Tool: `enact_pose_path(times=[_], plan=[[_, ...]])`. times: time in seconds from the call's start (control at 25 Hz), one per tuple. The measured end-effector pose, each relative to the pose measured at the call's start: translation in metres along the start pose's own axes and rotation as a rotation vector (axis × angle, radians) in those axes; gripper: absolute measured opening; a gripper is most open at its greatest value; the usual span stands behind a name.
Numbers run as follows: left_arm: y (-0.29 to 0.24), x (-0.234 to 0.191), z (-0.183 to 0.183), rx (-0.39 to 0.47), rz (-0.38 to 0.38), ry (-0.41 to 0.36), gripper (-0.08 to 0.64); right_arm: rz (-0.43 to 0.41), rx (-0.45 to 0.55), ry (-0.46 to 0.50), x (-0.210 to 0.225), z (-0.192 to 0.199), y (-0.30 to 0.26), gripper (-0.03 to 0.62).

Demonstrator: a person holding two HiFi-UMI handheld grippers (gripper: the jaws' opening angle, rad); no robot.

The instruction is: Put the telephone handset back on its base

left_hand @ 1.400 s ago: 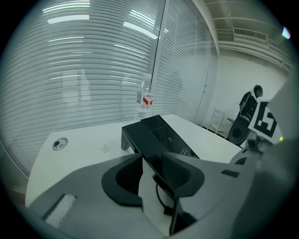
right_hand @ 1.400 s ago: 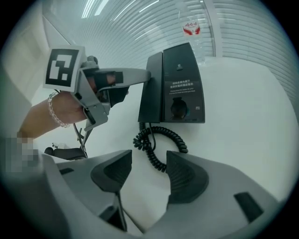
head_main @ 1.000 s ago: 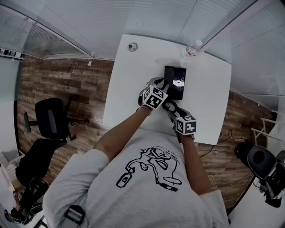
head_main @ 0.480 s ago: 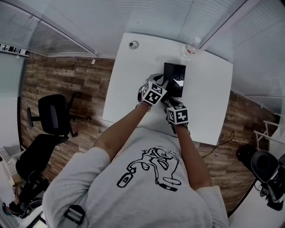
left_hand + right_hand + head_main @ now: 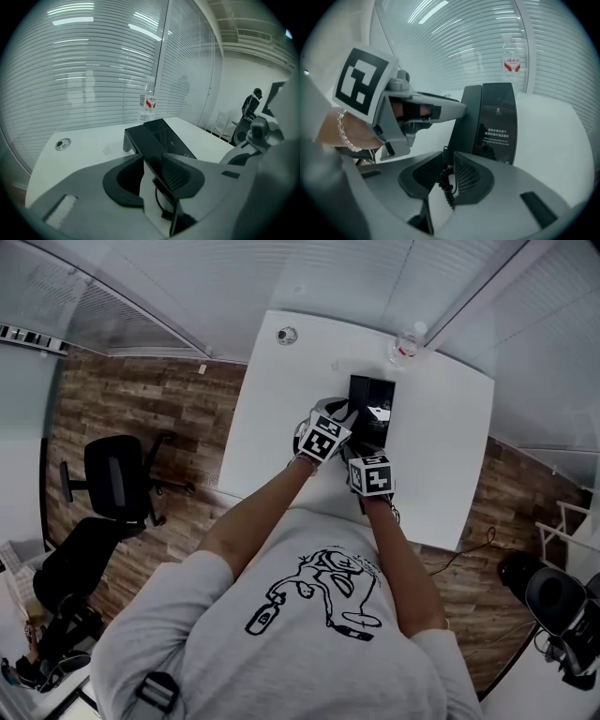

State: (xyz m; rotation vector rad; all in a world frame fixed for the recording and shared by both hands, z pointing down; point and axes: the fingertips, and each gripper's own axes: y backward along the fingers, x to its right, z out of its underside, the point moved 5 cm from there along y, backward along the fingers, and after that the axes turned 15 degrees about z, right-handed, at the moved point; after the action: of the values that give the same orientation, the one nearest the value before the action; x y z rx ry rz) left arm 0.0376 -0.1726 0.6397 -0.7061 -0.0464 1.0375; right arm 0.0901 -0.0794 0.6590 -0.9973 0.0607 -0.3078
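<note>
**A:** What does the left tool [image 5: 152,161] have?

**B:** It is clenched on the near end of the handset [image 5: 471,117], a matte black bar. The pads sit against both of its sides.

**A:** And the right tool [image 5: 449,161]?

**B:** Its jaws are closing, with the black coiled cord [image 5: 447,180] between them. The coils touch both pads.

**A:** Where does the handset lie?

**B:** Lengthwise along the left side of the base [image 5: 499,117], with its far end pointing toward the surface's far edge. I cannot tell whether it is fully down in its cradle.

**A:** How does the base look?

**B:** It is a black slab, longer than it is wide. Its right half is a glossy panel with small white print, too small to read.

**A:** Where is it on the surface [image 5: 272,418]?

**B:** About the middle, somewhat nearer the far edge. Both tools come at it from the near edge, close beside each other.

**A:** Anything beyond it?

**B:** A clear water bottle [image 5: 147,101] with a red label stands upright at the far edge, toward the far right corner and apart from the base. A round grommet [image 5: 287,335] sits near the far left corner.
</note>
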Motion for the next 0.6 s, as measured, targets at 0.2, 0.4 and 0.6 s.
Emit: enact_pose_path(times=[0.2,0.4,0.6], plan=[[-0.002,-0.003,0.001,-0.010,0.004,0.005,0.118,-0.002,-0.087,-0.046,0.006,0.010,-0.004,0.075],[0.001,-0.001,0.000,-0.007,0.032,0.019,0.118,-0.010,-0.131,-0.097,0.004,0.012,0.000,0.098],[0.000,-0.002,-0.002,-0.008,0.042,0.028,0.120,-0.001,-0.159,-0.100,0.004,0.014,0.001,0.098]])
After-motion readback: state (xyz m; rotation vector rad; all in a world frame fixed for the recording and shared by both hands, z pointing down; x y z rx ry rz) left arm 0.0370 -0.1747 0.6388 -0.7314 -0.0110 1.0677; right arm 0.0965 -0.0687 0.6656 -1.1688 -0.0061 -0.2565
